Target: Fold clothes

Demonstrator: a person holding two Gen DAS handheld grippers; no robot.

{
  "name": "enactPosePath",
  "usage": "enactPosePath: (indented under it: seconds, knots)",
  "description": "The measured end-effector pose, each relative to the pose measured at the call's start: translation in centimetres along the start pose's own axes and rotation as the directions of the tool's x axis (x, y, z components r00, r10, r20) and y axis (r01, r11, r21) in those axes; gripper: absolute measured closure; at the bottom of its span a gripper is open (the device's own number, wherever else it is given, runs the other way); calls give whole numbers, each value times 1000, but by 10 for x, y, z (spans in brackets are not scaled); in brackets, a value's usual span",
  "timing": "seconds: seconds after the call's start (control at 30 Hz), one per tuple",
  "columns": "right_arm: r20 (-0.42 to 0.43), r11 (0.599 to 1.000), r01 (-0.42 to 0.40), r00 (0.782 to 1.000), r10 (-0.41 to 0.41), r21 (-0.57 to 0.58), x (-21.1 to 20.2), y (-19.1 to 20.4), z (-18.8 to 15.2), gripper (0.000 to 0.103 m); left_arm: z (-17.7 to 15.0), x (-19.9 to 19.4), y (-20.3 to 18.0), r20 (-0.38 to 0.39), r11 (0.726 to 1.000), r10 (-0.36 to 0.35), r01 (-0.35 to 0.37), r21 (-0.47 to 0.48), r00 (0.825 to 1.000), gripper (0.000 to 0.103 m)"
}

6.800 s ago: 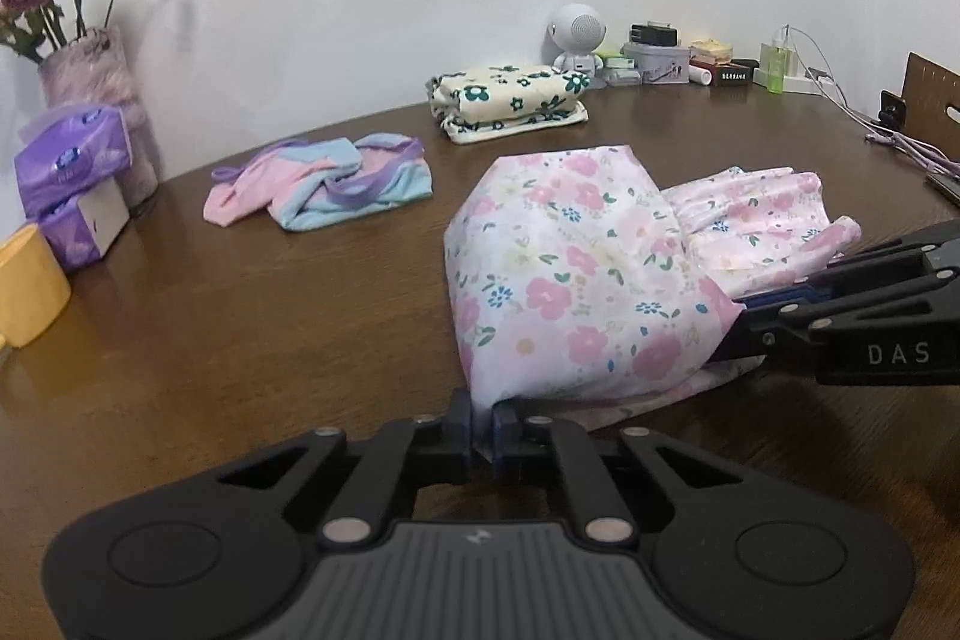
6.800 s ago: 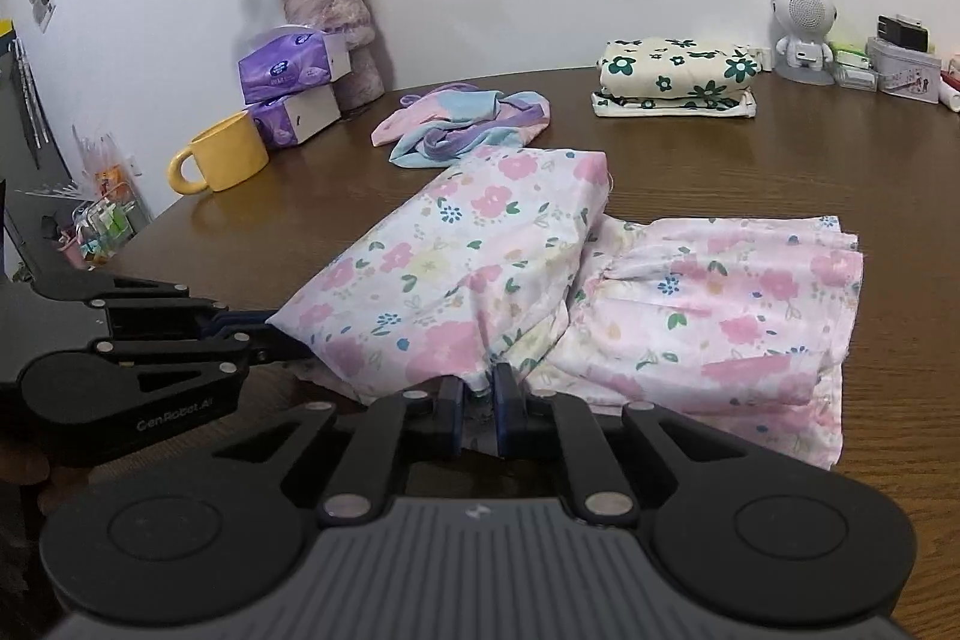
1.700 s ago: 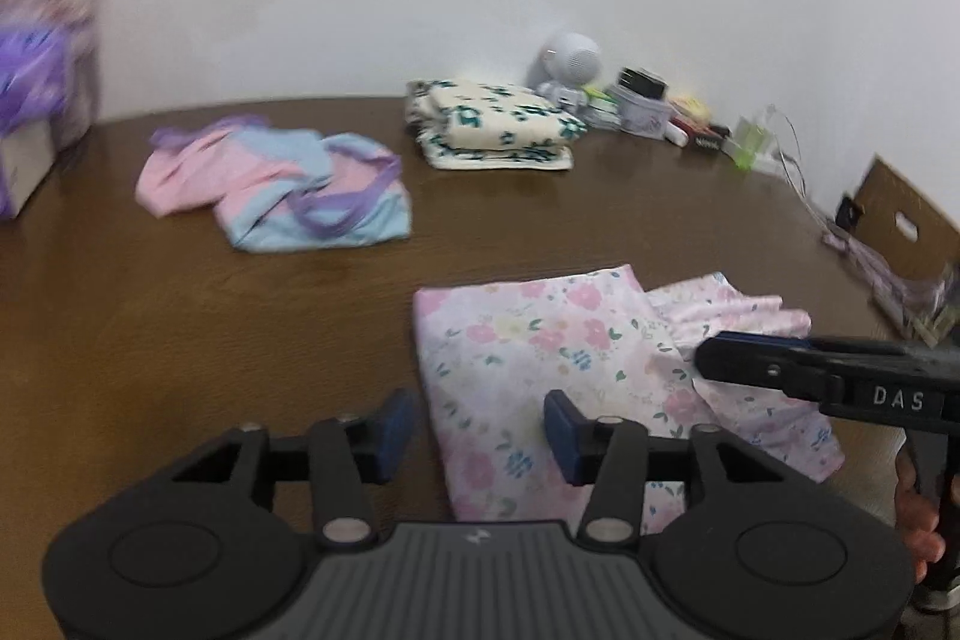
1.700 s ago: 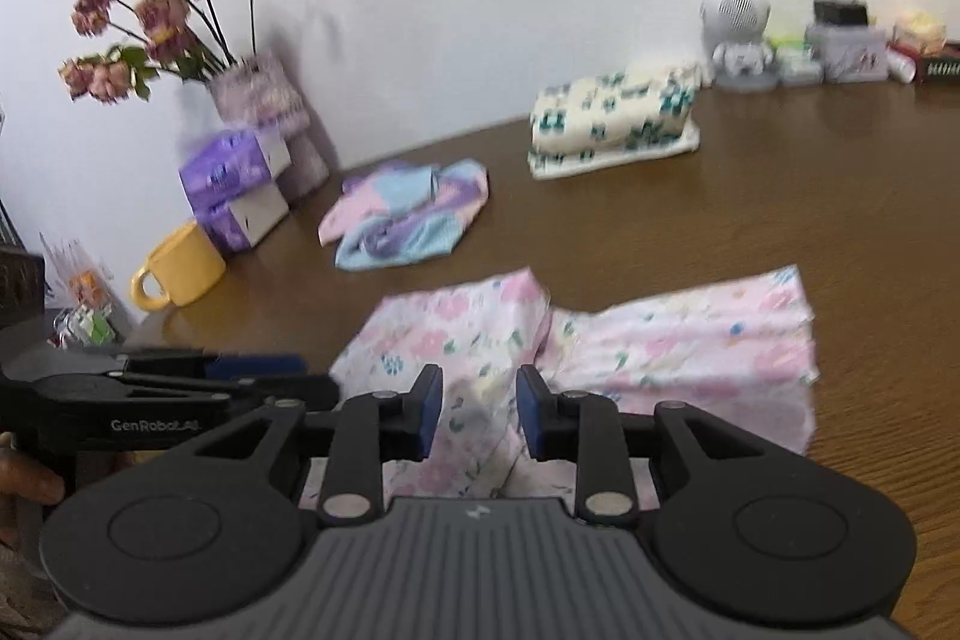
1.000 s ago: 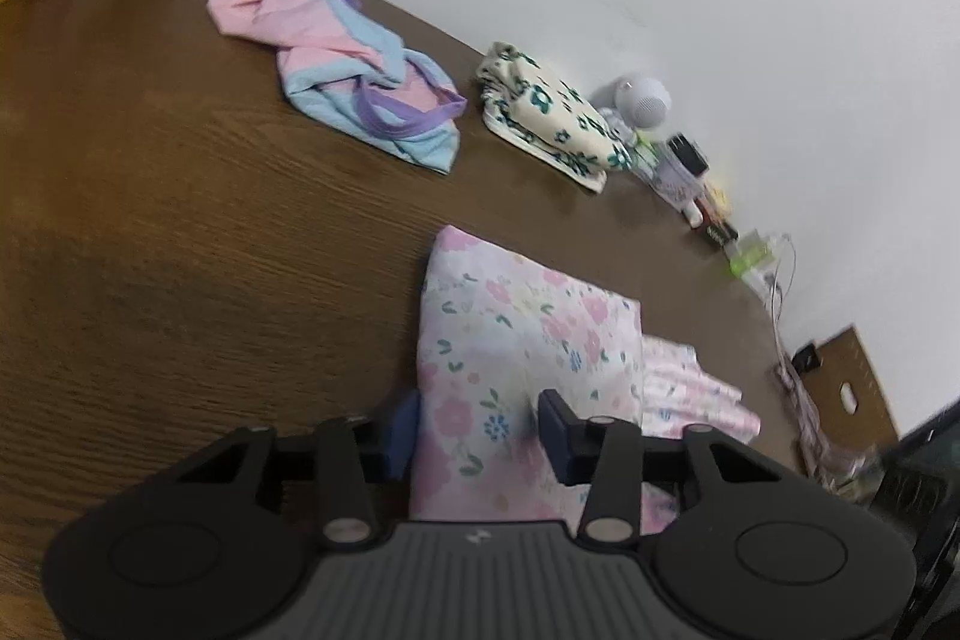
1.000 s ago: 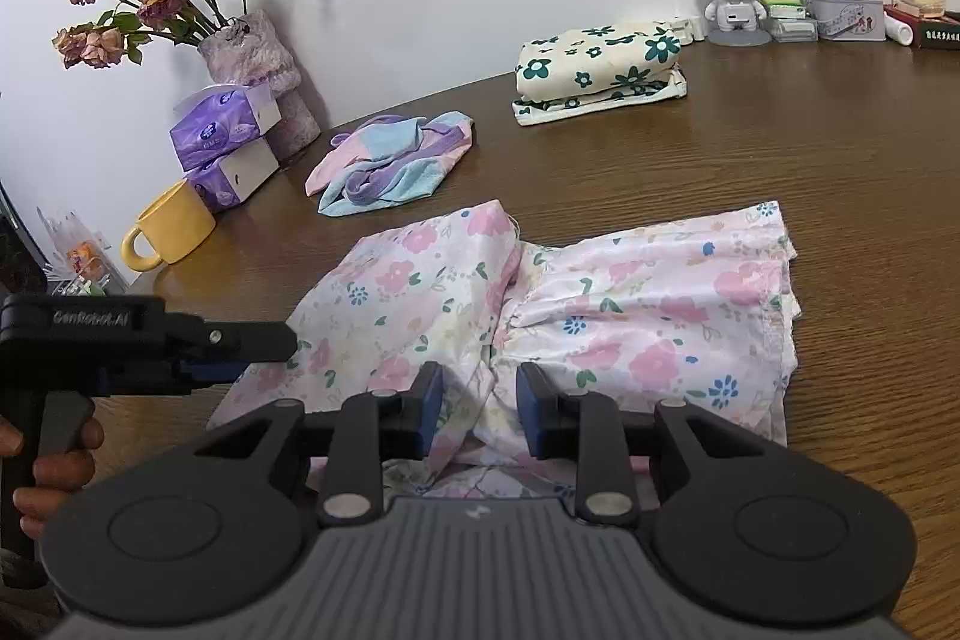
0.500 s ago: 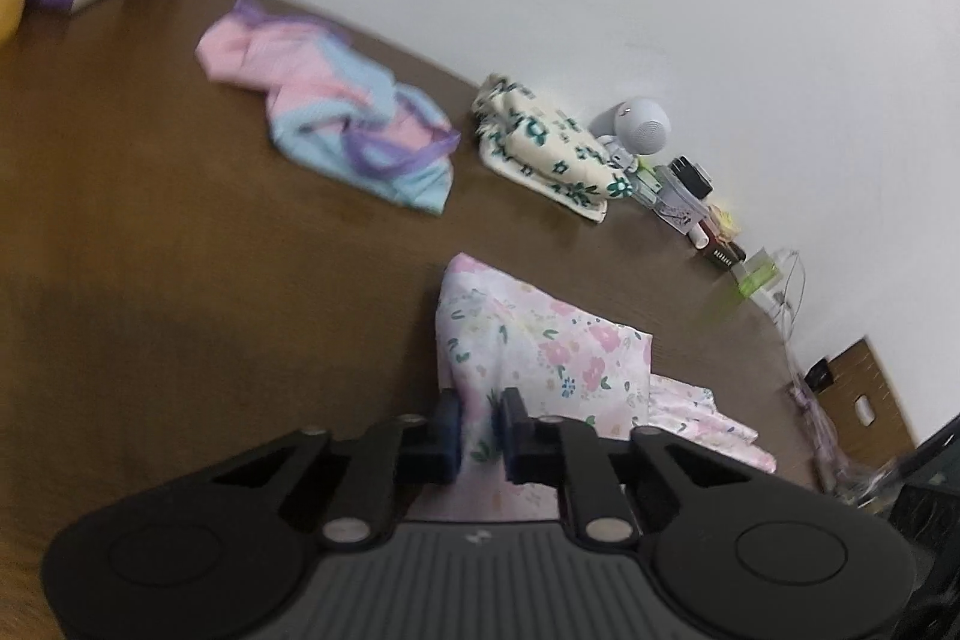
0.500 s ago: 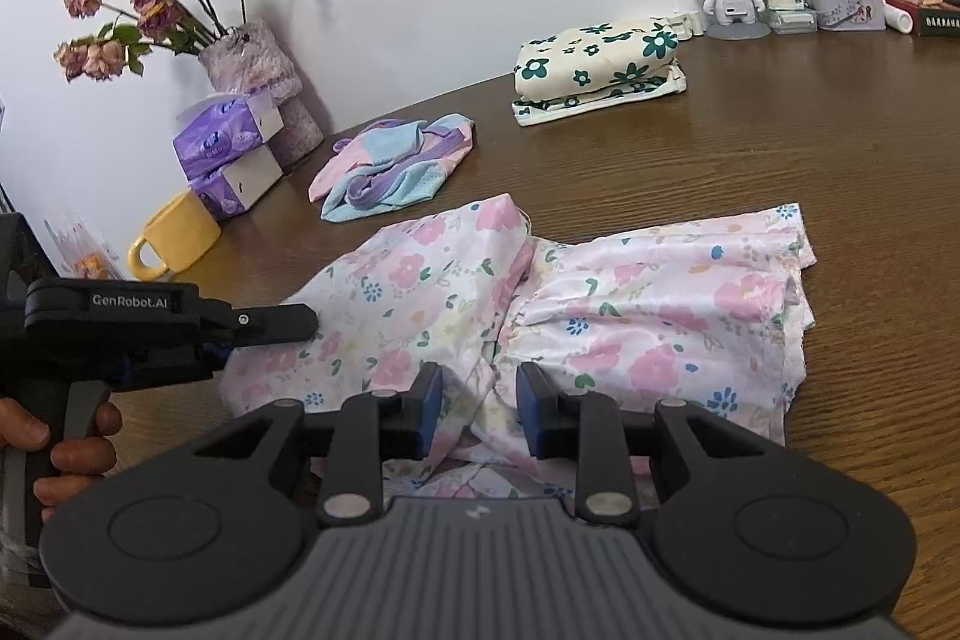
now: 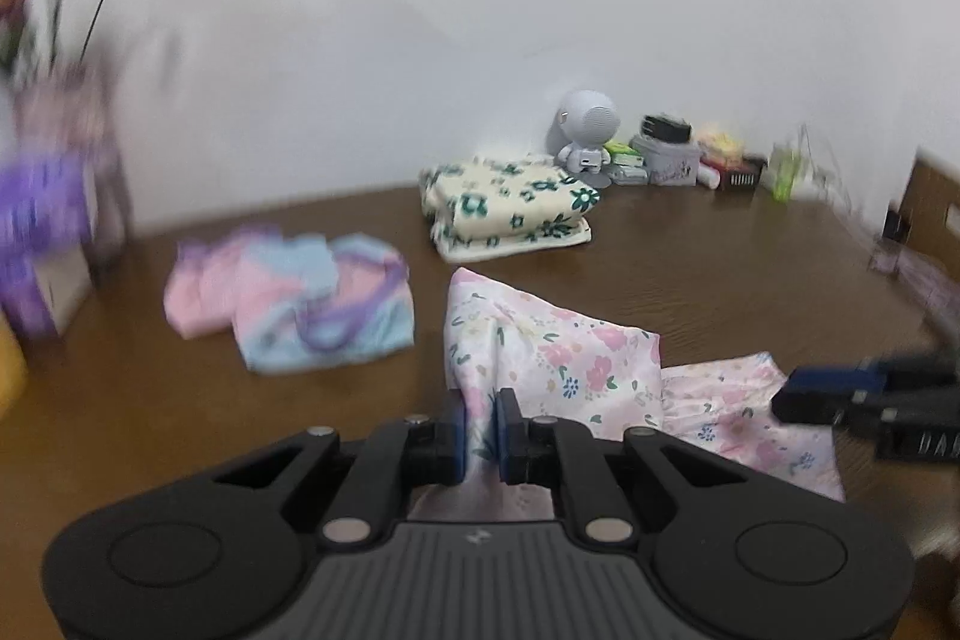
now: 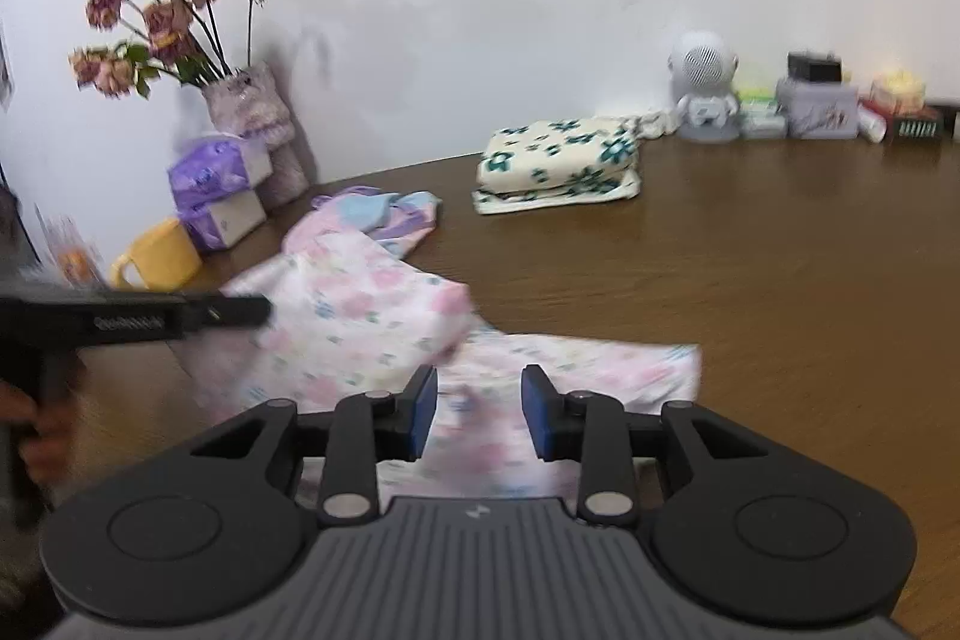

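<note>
Since a second ago the left gripper [image 9: 480, 424] has clamped the pink floral garment [image 9: 558, 358], lifting its half-folded edge; right gripper [image 10: 479, 409] jaws opening, empty; folding unfinished.

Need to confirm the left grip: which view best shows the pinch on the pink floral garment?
Left wrist view: the left hand-held gripper is shut on a raised fold of the garment. The right wrist view shows that gripper only side-on, blurred, at the cloth's edge.

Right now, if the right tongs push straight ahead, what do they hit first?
Probably the pink floral garment: it lies under and just ahead of the opening right tongs, which point down at it. Depth is uncertain.
</note>
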State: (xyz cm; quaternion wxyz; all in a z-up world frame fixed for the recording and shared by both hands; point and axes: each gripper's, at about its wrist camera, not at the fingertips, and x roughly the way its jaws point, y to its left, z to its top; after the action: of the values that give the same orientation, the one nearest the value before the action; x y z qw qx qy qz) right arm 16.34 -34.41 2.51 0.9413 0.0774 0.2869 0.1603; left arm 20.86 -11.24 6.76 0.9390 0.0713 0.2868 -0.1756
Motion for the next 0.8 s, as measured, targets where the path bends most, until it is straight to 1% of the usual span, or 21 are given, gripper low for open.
enactPosePath:
  seconds: [0.03, 0.1, 0.17, 0.27, 0.37, 0.43, 0.6, 0.67, 0.8]
  knots:
    - [0, 1000, 13, 1000, -13, -21, -1, -3, 2, 72, 3, -1, -8, 10, 998, 20, -20, 51, 1000, 94]
    - [-11, 998, 21, 1000, -22, -66, 1, -9, 6, 72, 6, 0, -28, 30, 987, 52, -56, 152, 998, 94]
    - [-37, 993, 28, 999, -33, -111, 8, -15, 9, 72, 7, 0, -48, 56, 965, 81, -93, 245, 995, 94]
    - [-96, 989, 28, 994, -42, -145, 20, -21, 7, 73, 2, -2, -84, 115, 910, 113, -149, 388, 987, 94]
    - [-149, 992, 4, 989, -23, -127, 31, -28, 1, 77, -9, -7, -119, 167, 841, 105, -178, 511, 980, 94]
    - [-158, 994, -16, 988, -1, -104, 31, -33, -1, 77, -18, -9, -140, 182, 801, 79, -171, 574, 980, 94]
    - [-158, 998, -64, 985, 62, -9, 22, -53, -1, 77, -41, -8, -177, 173, 711, 24, -139, 690, 985, 94]
    - [-158, 996, -82, 984, 86, 34, 18, -62, -1, 77, -49, -8, -186, 167, 683, 6, -126, 719, 986, 92]
    - [-134, 996, -53, 989, 62, 67, 6, -75, -1, 76, -63, -8, -199, 148, 639, -31, -95, 763, 988, 90]
